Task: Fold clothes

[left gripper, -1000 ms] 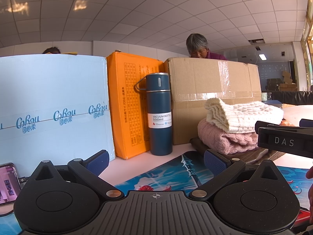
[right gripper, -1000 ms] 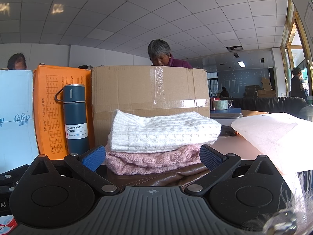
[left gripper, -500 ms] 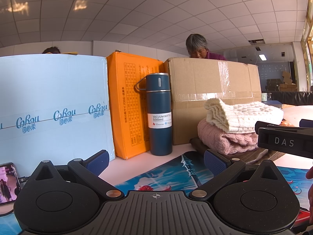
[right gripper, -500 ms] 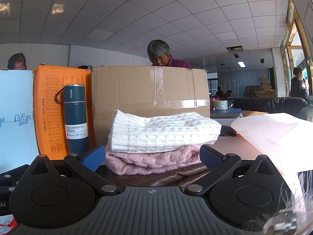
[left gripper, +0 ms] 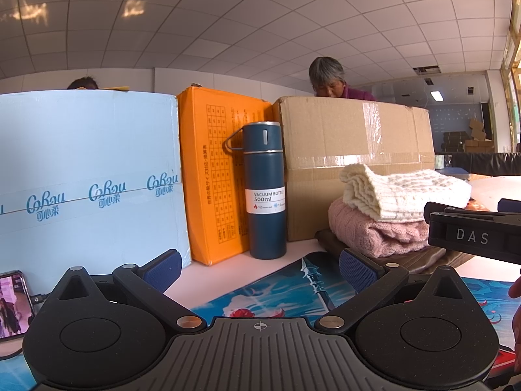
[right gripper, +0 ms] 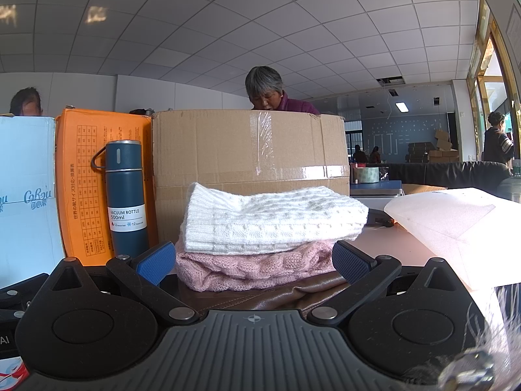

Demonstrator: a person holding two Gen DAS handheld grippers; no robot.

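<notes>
Left wrist view: left gripper (left gripper: 259,268) jaws wide apart, nothing between them, low over a printed mat (left gripper: 286,290) that is mostly covered by the gripper body. Phone (left gripper: 13,306) at 9 o'clock cut off by the frame edge, screen lit, content too small to read. Right gripper (left gripper: 472,234) shows only as a black bar marked DAS at 3 o'clock, tips out of this frame. Folded stack at 2 o'clock: white knit (left gripper: 403,192) on top of pink knit (left gripper: 374,233), both on a brown leather garment (left gripper: 420,259), mostly hidden under them.

Right wrist view: right gripper (right gripper: 254,260) jaws also wide, empty, the stack dead ahead at 12 o'clock between the fingertips but beyond them, contact not clear. Brown garment's shape hard to make out. Behind: blue vacuum bottle (right gripper: 127,195) upright, touching or just beside the orange box (right gripper: 81,176); cardboard box (right gripper: 247,150) hides most of a grey-haired woman (right gripper: 263,89). Pale foam sheet (right gripper: 456,224) at 3 o'clock, cut off.

Versus earlier frames: grippers, stack and bottle unchanged; only the phone screen picture and distant people differ.
</notes>
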